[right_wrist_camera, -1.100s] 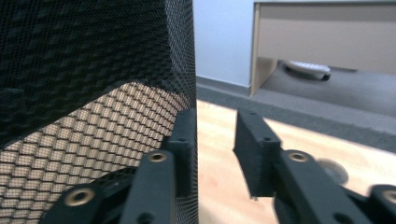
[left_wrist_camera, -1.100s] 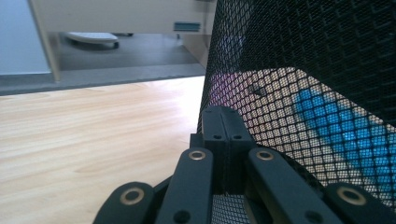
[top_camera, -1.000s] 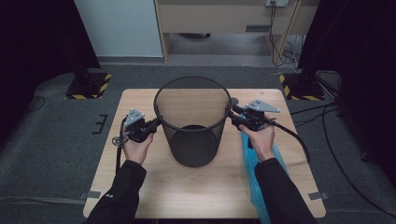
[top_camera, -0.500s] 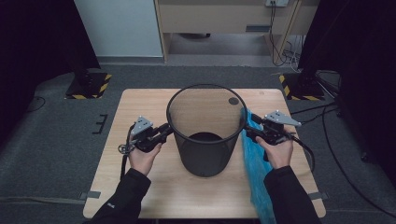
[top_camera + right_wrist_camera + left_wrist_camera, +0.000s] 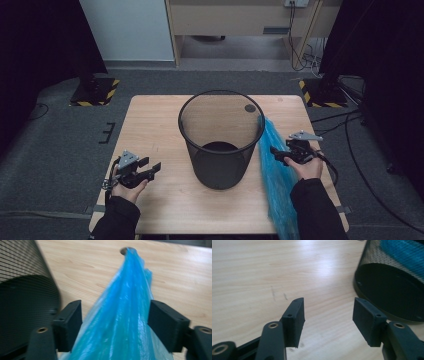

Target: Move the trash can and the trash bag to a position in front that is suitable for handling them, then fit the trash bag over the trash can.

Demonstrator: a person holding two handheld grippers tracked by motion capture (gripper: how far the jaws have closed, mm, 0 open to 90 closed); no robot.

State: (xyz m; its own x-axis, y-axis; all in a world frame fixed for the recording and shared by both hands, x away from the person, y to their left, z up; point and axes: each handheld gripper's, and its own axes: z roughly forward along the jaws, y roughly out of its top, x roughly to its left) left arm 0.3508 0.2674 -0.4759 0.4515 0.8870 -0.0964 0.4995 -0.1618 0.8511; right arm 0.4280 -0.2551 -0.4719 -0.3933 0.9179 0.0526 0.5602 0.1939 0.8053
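Black mesh bin (image 5: 221, 140) upright mid-tabletop (image 5: 155, 120), blue plastic bag (image 5: 277, 170) lying along its right side, right claw (image 5: 275, 153) just opened, spread astride the bag, left claw (image 5: 152, 169) just opened, spread, empty, near left.

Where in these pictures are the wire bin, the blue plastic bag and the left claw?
wire bin (image 5: 220, 150), high view, on its mesh side wall.
blue plastic bag (image 5: 122, 315), right gripper view, on its bunched middle.
left claw (image 5: 328, 315), left gripper view, midway between its open tips.

left claw (image 5: 150, 170): just opened, low | right claw (image 5: 276, 153): just opened
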